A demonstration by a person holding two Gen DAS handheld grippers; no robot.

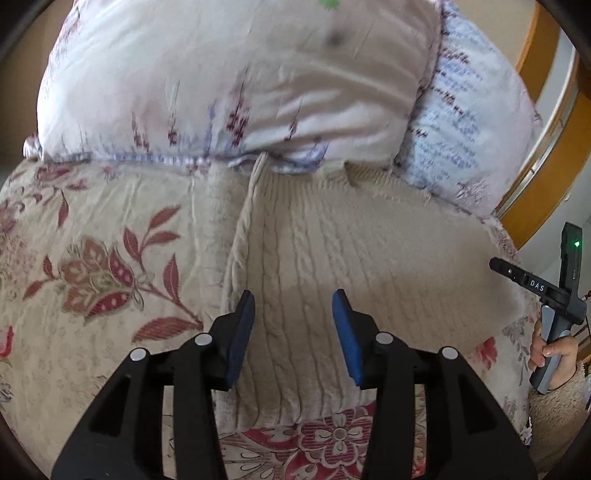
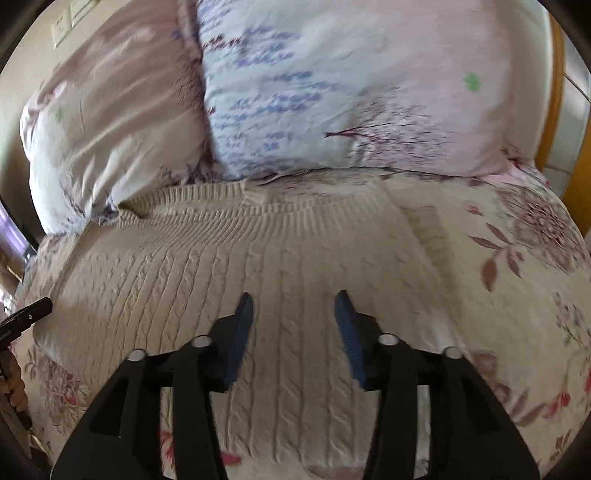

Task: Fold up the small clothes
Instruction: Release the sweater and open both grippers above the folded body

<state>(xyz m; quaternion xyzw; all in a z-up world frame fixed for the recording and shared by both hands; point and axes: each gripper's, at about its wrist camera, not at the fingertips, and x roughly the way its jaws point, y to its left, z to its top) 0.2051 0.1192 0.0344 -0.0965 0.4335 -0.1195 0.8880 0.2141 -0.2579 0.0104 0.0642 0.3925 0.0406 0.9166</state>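
Note:
A cream cable-knit sweater (image 1: 332,240) lies spread flat on a floral bedspread (image 1: 92,258), its far edge against the pillows. It also shows in the right wrist view (image 2: 221,266). My left gripper (image 1: 293,306) is open and empty, hovering over the sweater's near left part. My right gripper (image 2: 294,306) is open and empty above the sweater's middle. The right gripper's body and the hand holding it show at the right edge of the left wrist view (image 1: 554,295). The left gripper's tip shows at the left edge of the right wrist view (image 2: 26,314).
Two large pillows (image 1: 240,81) (image 2: 332,92) with pink and blue prints lie along the far side of the bed. A wooden headboard or frame (image 1: 546,110) stands at the right. A wall with a switch plate (image 2: 61,26) is at the far left.

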